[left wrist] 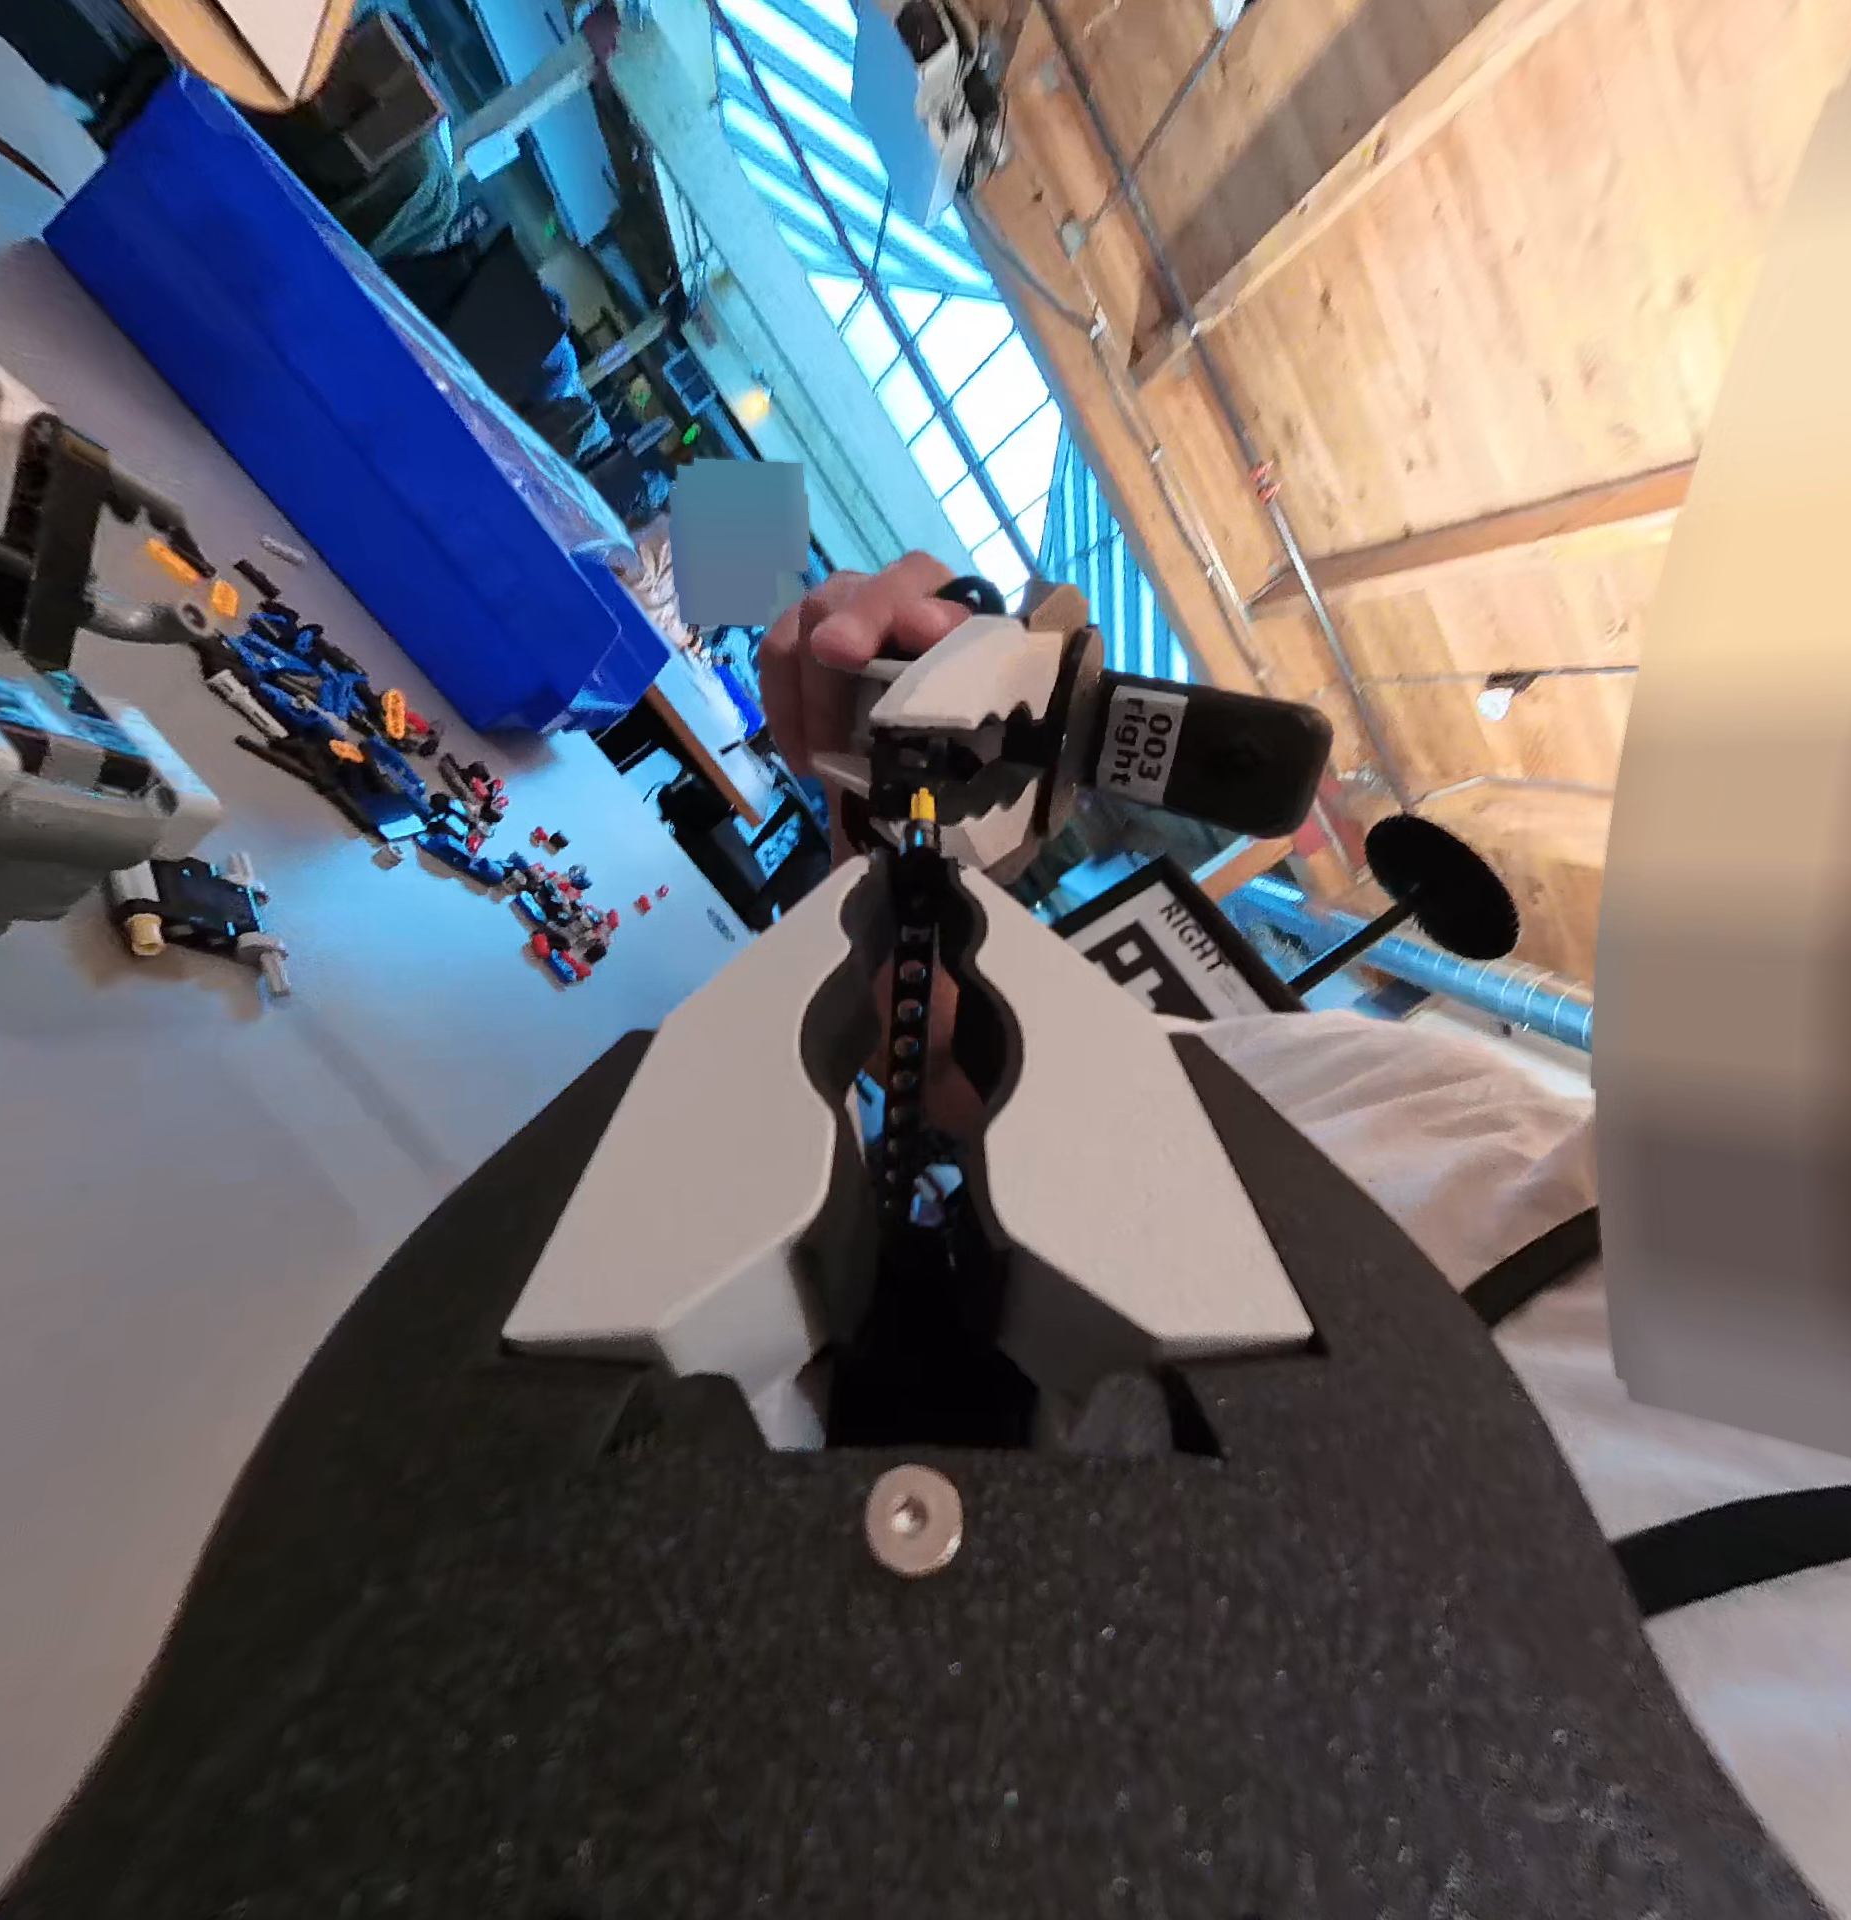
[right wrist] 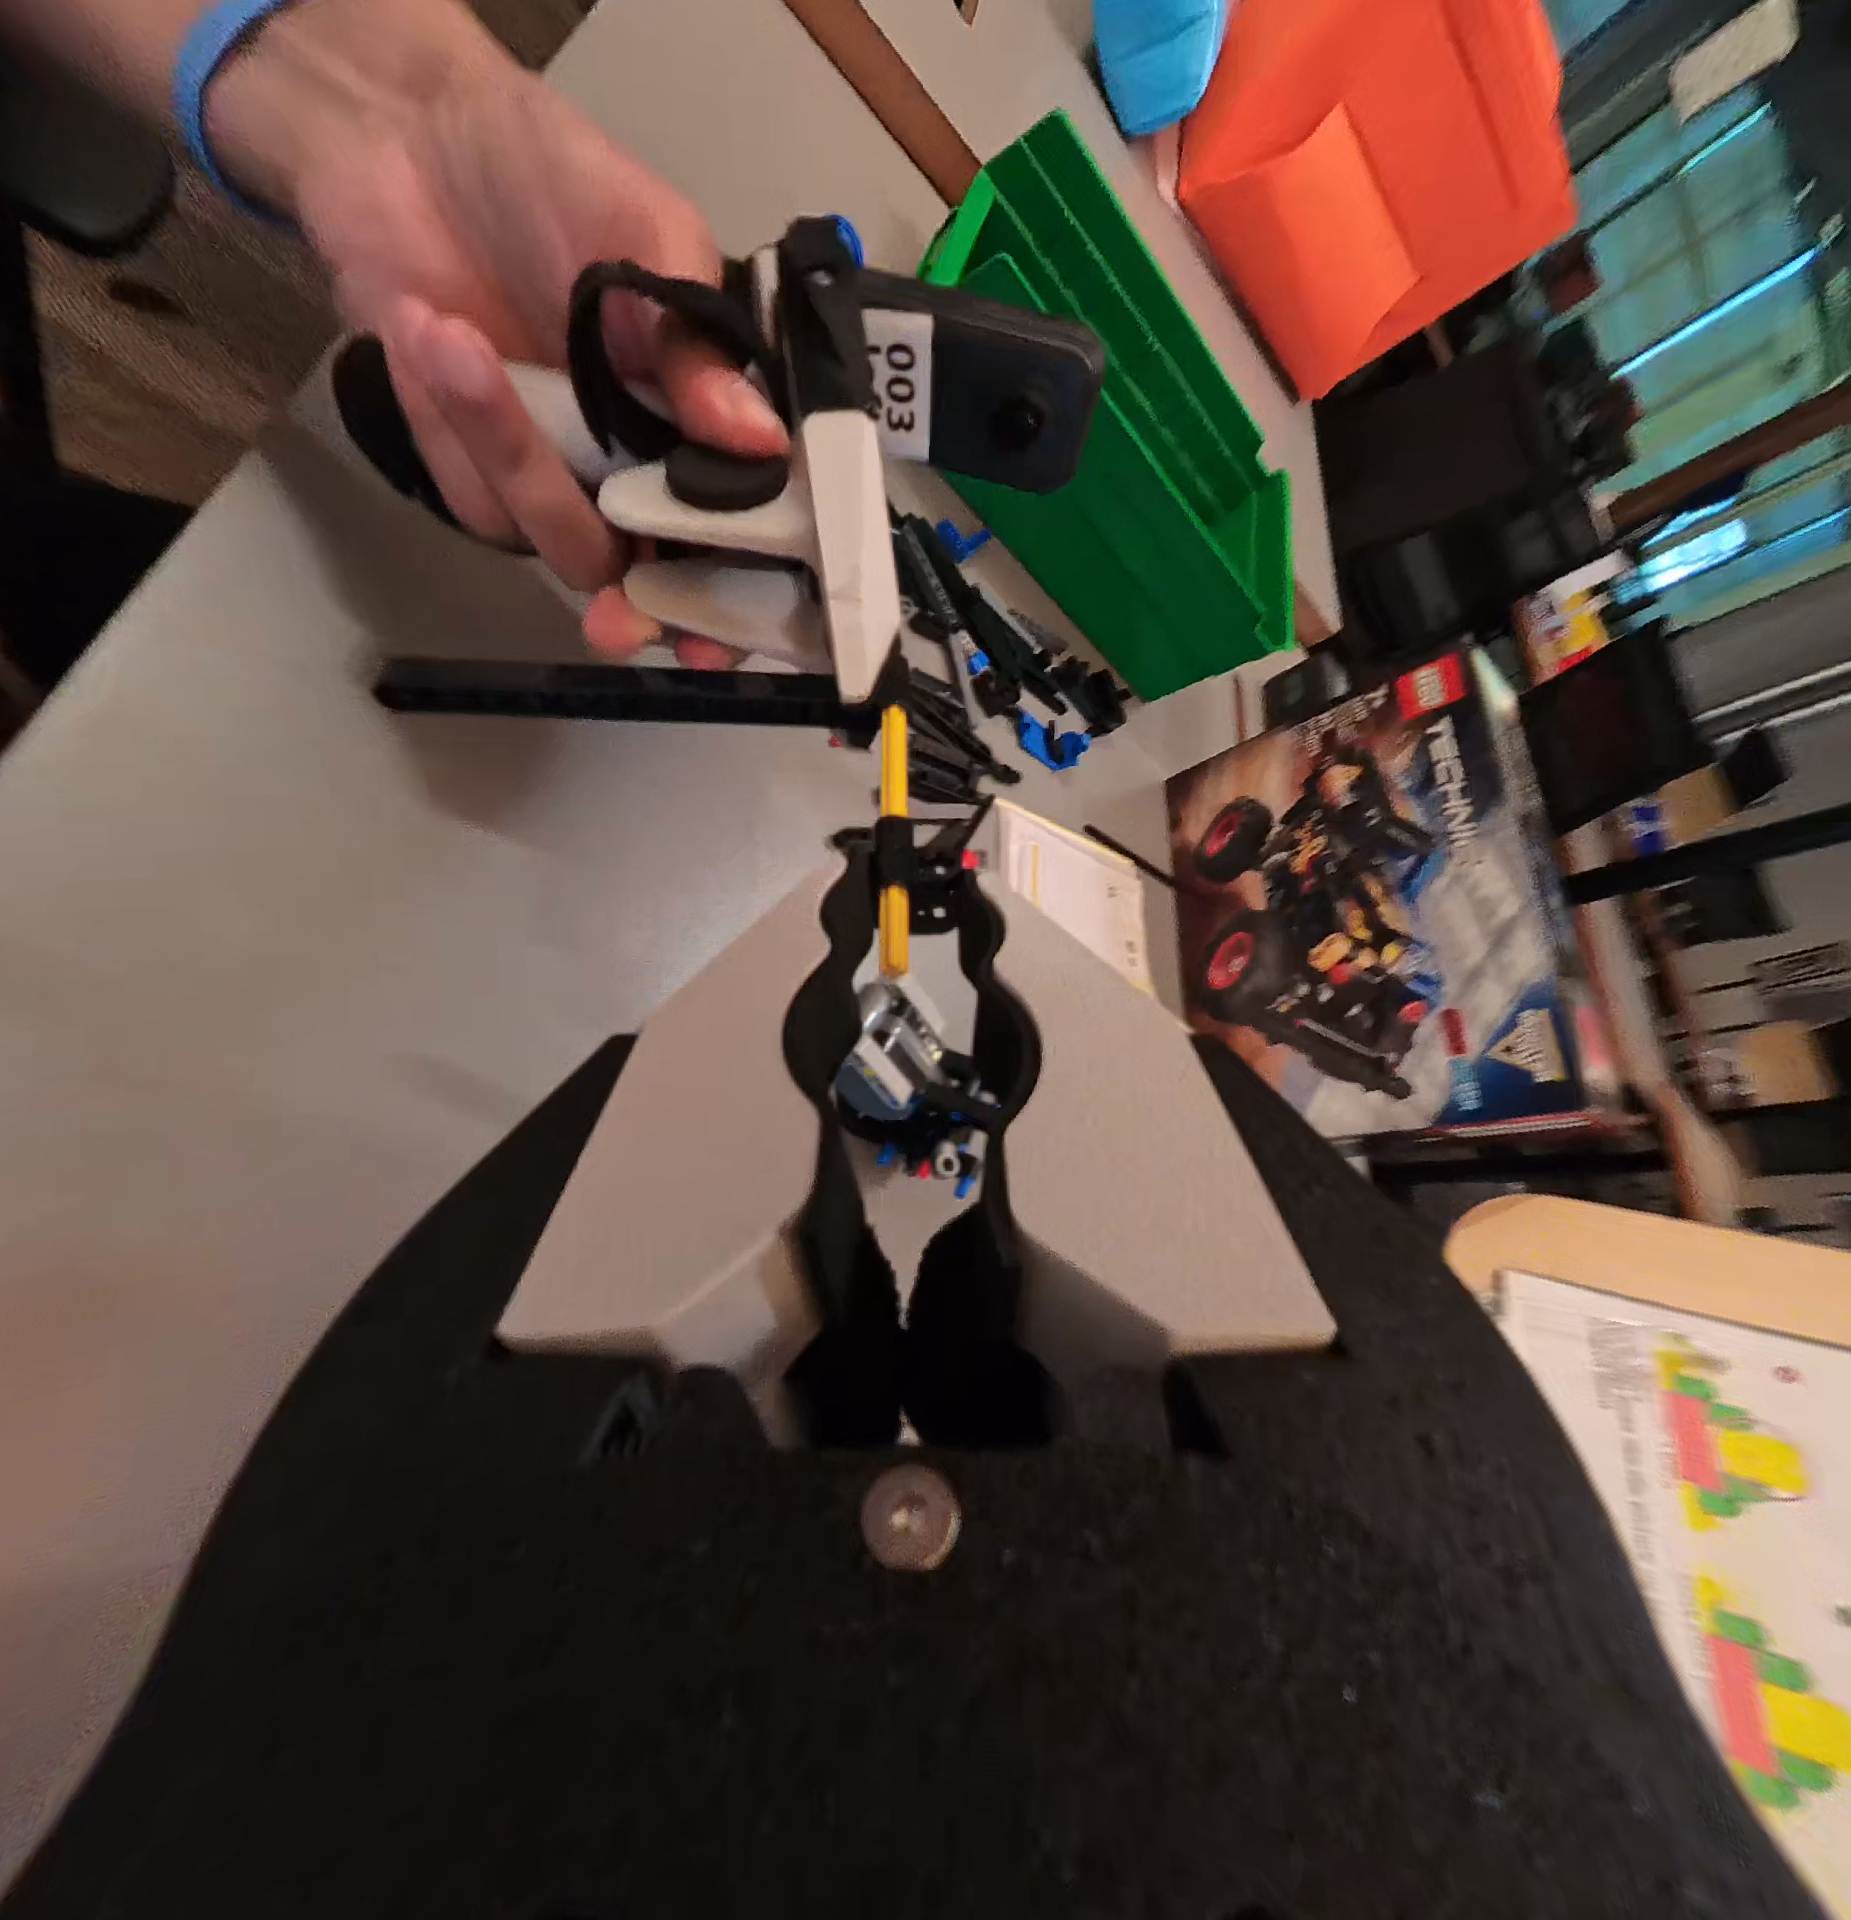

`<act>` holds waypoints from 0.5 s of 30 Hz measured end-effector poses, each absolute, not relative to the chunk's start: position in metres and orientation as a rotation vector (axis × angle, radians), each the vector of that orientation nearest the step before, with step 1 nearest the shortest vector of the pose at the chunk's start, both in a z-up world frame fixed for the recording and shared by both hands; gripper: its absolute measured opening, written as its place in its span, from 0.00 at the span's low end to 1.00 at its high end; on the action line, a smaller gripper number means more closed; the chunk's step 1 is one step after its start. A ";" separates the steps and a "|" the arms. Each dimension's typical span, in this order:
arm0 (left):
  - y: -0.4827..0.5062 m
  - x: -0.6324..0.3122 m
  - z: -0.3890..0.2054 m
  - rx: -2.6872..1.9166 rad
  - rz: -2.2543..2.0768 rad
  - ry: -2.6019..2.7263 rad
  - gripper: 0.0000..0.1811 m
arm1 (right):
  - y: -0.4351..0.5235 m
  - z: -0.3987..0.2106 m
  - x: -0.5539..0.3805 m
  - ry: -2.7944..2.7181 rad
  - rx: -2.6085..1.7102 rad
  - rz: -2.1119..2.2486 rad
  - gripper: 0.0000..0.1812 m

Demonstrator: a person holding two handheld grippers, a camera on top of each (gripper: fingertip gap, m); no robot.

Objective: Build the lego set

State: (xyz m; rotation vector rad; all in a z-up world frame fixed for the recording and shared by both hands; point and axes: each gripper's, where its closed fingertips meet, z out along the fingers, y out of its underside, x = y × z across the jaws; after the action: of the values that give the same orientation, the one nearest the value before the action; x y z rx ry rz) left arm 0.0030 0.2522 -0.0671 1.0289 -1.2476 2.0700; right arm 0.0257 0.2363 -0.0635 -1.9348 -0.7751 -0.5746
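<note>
Left tool (left wrist: 905, 914) clamps a long black holed beam (left wrist: 908, 1013), raised above the desk (left wrist: 277, 1091). Right tool (right wrist: 905, 862) pinches a thin yellow axle (right wrist: 893, 842) on a small black connector, its tip meeting the beam's end.

Window glare, fisheye warp, blurred edges

Blue bin (left wrist: 360, 416) on the white table (left wrist: 173, 1091); green bin (right wrist: 1129, 468) beside orange bin (right wrist: 1368, 177).
</note>
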 end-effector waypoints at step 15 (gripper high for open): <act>0.254 0.005 -0.077 1.101 2.100 -1.756 0.03 | 0.241 -0.080 0.032 -0.645 -1.871 -0.577 0.09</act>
State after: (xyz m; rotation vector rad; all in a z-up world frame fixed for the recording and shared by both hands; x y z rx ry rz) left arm 0.0050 0.2541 -0.0769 1.1007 -1.7556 2.1002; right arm 0.0321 0.2413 -0.0796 -1.8715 -0.6451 -0.5771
